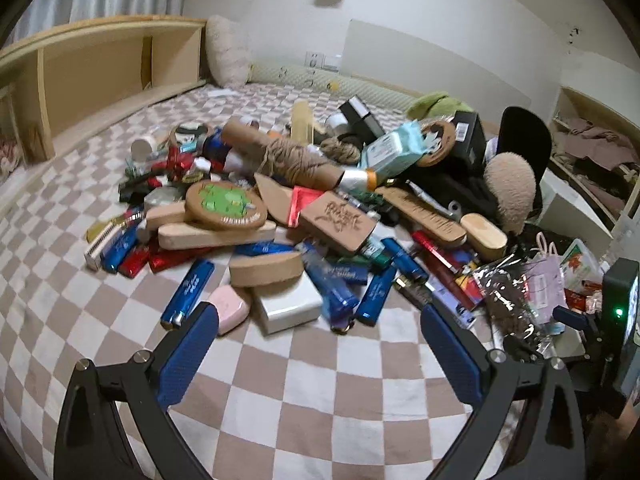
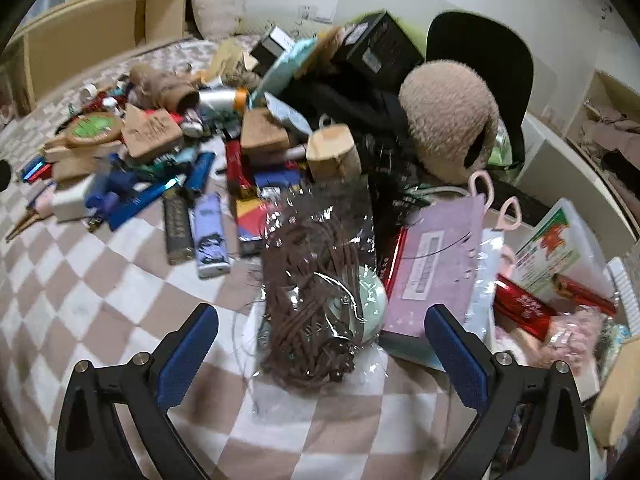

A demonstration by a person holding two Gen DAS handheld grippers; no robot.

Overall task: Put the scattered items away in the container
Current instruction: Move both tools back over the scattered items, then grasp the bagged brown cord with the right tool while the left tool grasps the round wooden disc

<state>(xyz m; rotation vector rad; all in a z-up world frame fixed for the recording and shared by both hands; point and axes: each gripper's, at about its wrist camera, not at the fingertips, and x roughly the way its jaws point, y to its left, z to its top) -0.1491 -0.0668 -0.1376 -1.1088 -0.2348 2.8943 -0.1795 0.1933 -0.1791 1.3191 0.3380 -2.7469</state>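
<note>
While both hover low, left gripper (image 1: 320, 320) splayed, right gripper (image 2: 320, 320) splayed over pile (image 1: 280, 200)

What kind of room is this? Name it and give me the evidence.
Most likely a bedroom, with the clutter heaped on a bed. The checkered sheet spreads under everything, a wooden headboard shelf runs along the far side, and a fluffy pillow leans in the corner by the wall.
</note>
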